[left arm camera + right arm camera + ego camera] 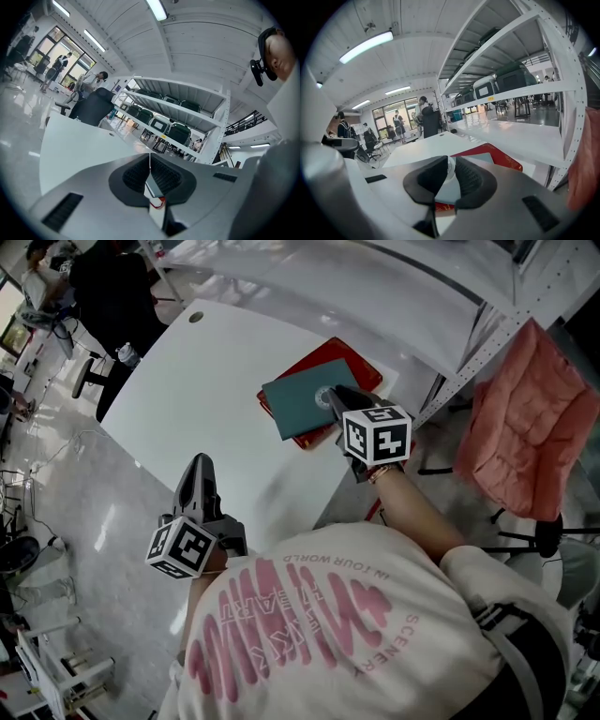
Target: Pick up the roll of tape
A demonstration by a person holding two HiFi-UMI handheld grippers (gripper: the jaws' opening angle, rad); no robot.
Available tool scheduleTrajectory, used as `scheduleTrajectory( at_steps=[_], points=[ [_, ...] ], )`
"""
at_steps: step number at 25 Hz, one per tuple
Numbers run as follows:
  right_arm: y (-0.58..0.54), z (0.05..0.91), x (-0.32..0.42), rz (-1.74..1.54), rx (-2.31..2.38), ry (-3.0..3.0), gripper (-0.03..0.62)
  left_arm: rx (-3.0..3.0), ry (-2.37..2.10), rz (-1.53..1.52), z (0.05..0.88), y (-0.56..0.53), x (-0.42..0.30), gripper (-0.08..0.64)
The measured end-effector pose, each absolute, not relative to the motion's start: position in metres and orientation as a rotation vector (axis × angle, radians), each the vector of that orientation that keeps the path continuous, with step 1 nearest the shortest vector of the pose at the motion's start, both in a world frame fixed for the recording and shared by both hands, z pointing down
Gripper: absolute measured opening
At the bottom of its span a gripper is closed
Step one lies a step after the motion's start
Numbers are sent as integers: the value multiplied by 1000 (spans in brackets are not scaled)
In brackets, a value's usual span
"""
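Right tongs (451, 160) are clamped on a pale roll of tape (450, 168) at their tips, above a green book (300, 404); left tongs (150, 155) are pinched together, empty; the roll is probably light, stiff and slick, best squeezed across its flat sides.

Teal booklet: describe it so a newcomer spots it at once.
In the head view, find the white table and, near its right corner, a flat red folder. The flat teal booklet lies skewed on top of that folder, the only blue-green thing on the table.
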State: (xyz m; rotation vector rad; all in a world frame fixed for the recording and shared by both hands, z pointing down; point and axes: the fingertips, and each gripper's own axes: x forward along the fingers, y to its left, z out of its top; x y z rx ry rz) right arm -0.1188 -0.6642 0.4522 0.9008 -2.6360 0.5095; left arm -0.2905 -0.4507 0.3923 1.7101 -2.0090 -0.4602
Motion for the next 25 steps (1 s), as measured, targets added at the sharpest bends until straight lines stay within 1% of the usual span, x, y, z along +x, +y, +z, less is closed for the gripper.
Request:
scheduleTrajectory(
  at_steps=[12,25],
  points=[
    [-603,422,-121,543,1062,-2671,69,1823,-1914,-440,379,-412,-311,25],
    [-521,387,-115,521,1148,-2714,69,1980,-1770,-438,358,-382,-300,25]
  ],
)
